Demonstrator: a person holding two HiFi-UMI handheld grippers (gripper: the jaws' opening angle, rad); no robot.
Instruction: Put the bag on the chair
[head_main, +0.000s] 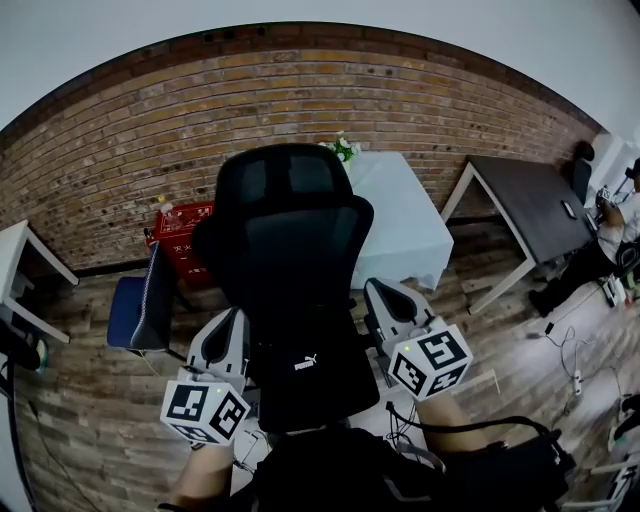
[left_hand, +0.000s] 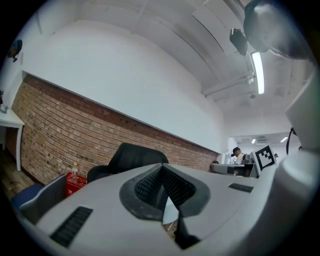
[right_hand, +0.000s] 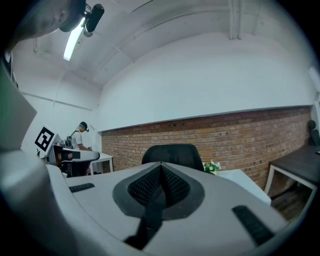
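Our black bag (head_main: 312, 380) stands upright against the chair (head_main: 290, 215) back, between the tongs. The right tongs (head_main: 380, 292) and left tongs (head_main: 233, 320) are both closed, each pinching a dark strap (right_hand: 147, 220). The left one is harder to make out. The bag's near bottom is hidden.

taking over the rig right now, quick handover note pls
Left claw: shut on the bag, by a strap.
Right claw: shut on the bag too.
The bag sits between the claws, right in front of the chair. It hides the seat, so I can't tell if it rests there.
Done: bag is at the chair.
Left: settle it on the seat, open both claws.
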